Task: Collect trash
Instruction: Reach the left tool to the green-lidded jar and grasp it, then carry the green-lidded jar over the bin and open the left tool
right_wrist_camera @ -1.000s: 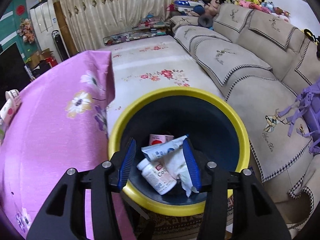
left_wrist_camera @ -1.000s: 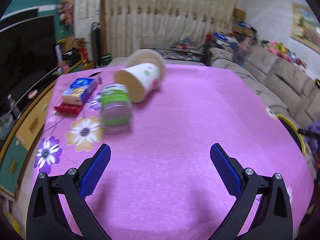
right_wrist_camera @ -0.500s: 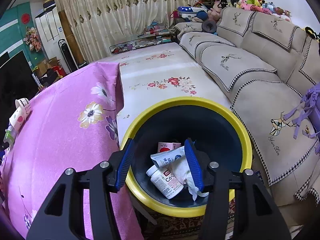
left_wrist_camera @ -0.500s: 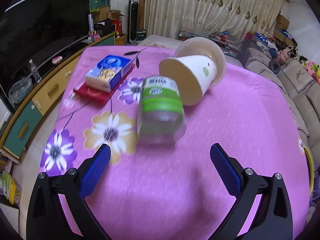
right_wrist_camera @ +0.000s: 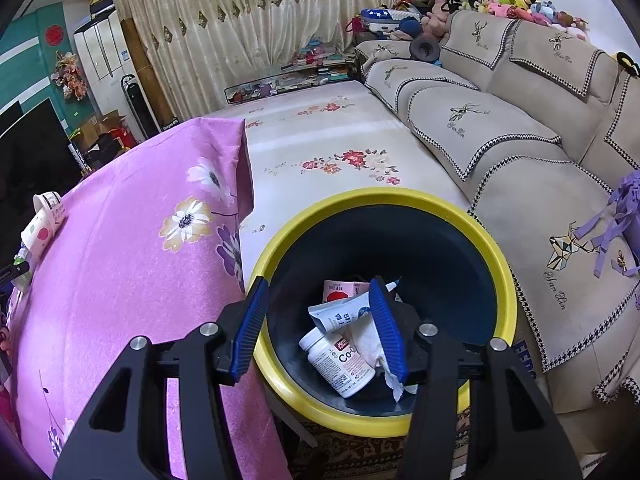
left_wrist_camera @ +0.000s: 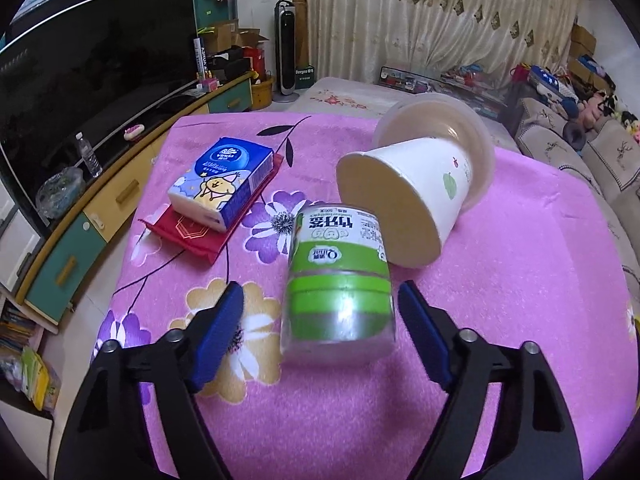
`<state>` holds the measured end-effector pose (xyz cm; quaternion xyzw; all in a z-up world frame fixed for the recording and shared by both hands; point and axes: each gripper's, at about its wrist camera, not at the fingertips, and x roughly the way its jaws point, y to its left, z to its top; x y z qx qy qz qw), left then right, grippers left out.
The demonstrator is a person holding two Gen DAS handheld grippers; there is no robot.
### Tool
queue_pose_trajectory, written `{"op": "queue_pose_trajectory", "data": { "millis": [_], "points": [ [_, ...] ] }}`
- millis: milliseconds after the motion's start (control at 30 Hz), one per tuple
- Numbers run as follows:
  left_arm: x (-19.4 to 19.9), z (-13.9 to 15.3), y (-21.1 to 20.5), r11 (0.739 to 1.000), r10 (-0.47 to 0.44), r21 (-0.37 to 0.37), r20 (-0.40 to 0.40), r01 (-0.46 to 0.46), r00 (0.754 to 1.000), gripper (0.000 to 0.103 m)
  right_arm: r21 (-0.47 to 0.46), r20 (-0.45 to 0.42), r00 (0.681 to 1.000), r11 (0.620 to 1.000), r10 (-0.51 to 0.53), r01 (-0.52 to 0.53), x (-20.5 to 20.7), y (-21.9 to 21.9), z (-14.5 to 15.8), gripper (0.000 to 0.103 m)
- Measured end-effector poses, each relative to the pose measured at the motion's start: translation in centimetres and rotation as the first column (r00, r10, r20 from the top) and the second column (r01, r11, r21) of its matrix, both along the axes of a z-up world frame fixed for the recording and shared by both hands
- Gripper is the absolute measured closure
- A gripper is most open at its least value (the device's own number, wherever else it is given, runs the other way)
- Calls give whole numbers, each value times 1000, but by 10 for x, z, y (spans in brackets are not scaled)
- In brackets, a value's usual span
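A clear plastic jar (left_wrist_camera: 340,280) with a green label lies on its side on the pink flowered tablecloth (left_wrist_camera: 500,300). My left gripper (left_wrist_camera: 320,291) straddles it and its jaws are closing; the blue pads (left_wrist_camera: 222,320) stand a little off the jar's sides. Just behind the jar lies a tipped white paper cup (left_wrist_camera: 416,200) with a clear lid. My right gripper (right_wrist_camera: 318,284) hangs open over a dark bin with a yellow rim (right_wrist_camera: 500,272), nothing between its fingers. In the bin lie a white pill bottle (right_wrist_camera: 340,356), a tube (right_wrist_camera: 340,314), a pink carton (right_wrist_camera: 340,290) and crumpled tissue (right_wrist_camera: 372,348).
A blue tissue pack (left_wrist_camera: 220,180) rests on a red packet (left_wrist_camera: 188,236) at the table's left. A TV cabinet (left_wrist_camera: 80,216) runs along the left. The bin stands between the table's edge and a beige sofa (right_wrist_camera: 520,152). The tipped cup (right_wrist_camera: 42,224) shows far left in the right wrist view.
My left gripper has moved up to the jar, which now lies between its jaws, and the jaws have narrowed. The right gripper stays over the bin.
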<state>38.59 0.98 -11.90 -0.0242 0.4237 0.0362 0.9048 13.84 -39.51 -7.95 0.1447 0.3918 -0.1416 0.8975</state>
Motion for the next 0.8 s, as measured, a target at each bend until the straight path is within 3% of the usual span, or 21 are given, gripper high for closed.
{"op": "queue_pose_trajectory", "data": {
  "millis": [267, 600, 800],
  "points": [
    [2, 0, -7, 1000, -29, 5, -6, 29, 1000, 53, 13, 9, 1000, 1000, -5, 5, -7, -2, 0, 53],
    [-55, 14, -17, 993, -117, -16, 25, 118, 993, 53, 17, 44, 999, 1000, -11, 10, -30, -3, 10, 53],
    [-112, 36, -58, 968, -251, 16, 71, 251, 965, 53, 18, 70, 997, 1000, -15, 14, -46, -4, 18, 53]
  ]
}}
